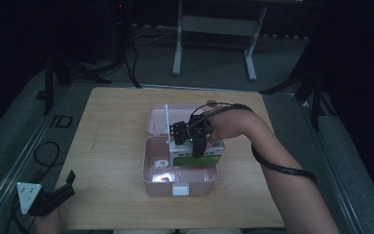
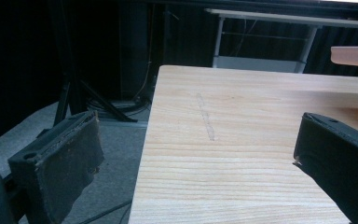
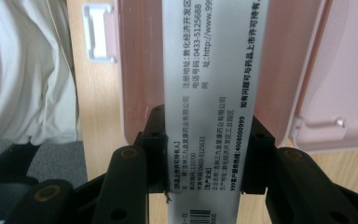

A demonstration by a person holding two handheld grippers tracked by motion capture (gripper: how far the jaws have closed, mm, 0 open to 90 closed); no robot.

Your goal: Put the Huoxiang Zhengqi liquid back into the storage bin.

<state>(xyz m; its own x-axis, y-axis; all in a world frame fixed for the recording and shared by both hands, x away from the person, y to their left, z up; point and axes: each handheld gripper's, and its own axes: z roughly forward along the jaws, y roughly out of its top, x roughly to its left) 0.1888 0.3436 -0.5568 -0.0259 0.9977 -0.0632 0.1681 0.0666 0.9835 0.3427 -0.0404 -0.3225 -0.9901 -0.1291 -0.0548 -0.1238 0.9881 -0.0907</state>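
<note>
Left claw [image 1: 63, 187] black with grey three-cornered plate, worn dark pads [image 2: 72, 163], right claw [image 1: 195, 139] black, brass-coloured screws, black cable along bare forearm

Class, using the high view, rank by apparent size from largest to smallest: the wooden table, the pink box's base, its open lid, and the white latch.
1. wooden table
2. pink box's base
3. open lid, partly hidden by the right gripper, so its place is unsure
4. white latch
</note>
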